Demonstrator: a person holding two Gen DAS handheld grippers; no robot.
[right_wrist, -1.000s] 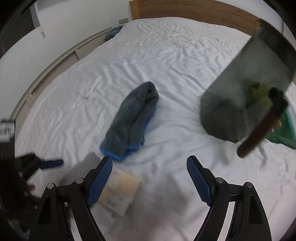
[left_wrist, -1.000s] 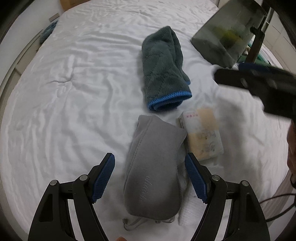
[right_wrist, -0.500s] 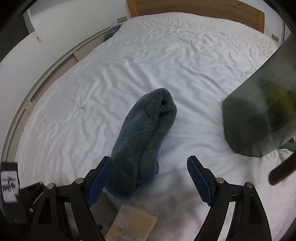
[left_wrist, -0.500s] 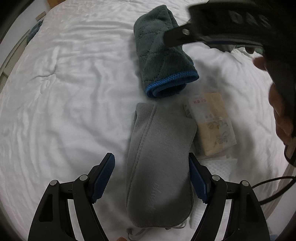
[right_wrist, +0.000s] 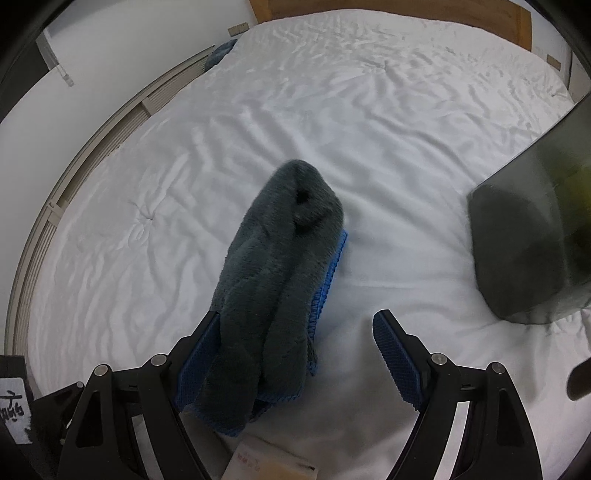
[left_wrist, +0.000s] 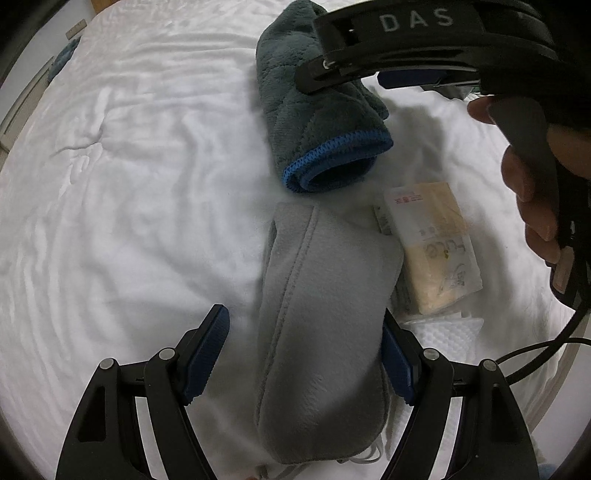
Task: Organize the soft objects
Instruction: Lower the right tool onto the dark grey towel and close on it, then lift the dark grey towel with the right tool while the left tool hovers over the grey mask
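Observation:
A light grey fleece pouch lies on the white bed between the fingers of my open left gripper; its right finger touches the pouch's edge. A rolled dark grey towel with blue trim lies just beyond it. In the right wrist view the same towel lies between the fingers of my open right gripper, against the left finger. The right gripper also shows in the left wrist view, above the towel's far end.
A beige tissue pack lies right of the pouch, with a white textured cloth below it. A dark translucent container stands on the bed at right. A wooden headboard is at the far end.
My right gripper has swung left and down over the dark towel, which now sits between its fingers. My left gripper has moved forward around the grey pouch.

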